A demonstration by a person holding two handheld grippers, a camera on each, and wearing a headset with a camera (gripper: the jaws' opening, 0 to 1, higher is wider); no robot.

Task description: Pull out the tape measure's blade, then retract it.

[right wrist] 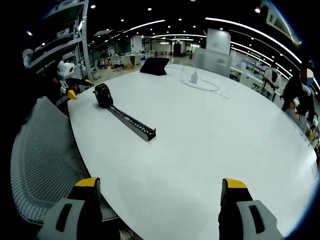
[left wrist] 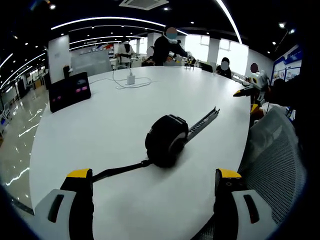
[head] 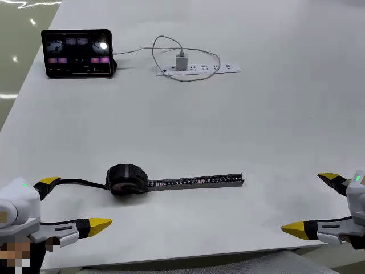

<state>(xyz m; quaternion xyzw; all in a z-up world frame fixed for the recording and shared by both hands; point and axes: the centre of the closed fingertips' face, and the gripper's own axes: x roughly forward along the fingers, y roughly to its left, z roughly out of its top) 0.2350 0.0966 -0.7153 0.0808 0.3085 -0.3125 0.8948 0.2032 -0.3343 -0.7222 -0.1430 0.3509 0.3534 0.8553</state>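
In the head view, the tape measure (head: 126, 179) lies on the white counter (head: 228, 125) near its front edge, left of centre. Its blade (head: 197, 182) is drawn out flat along the counter, its long axis running left to right, parallel to the front edge, with the hooked end pointing right. A dark strap (head: 80, 182) trails from the case to the left, toward the left gripper (head: 74, 202), whose yellow-tipped jaws stand wide apart and hold nothing. The right gripper (head: 311, 202) sits at the lower right, well apart from the blade's end, its jaws likewise spread and holding nothing. At the far side of the counter stand a tablet (head: 78, 53) with a lit screen and a power strip (head: 199, 68) with a charger (head: 181, 60) plugged in. In the left gripper view, the round black case (left wrist: 166, 140) lies just ahead, between the parted jaws, and the blade (left wrist: 202, 121) points away up and to the right; the strap runs back toward the left jaw. A mesh chair (left wrist: 270, 160) shows at the right. In the right gripper view, the blade (right wrist: 131, 121) runs diagonally, hook end nearer, the case (right wrist: 103, 95) farther off at upper left, well ahead of the parted jaws.
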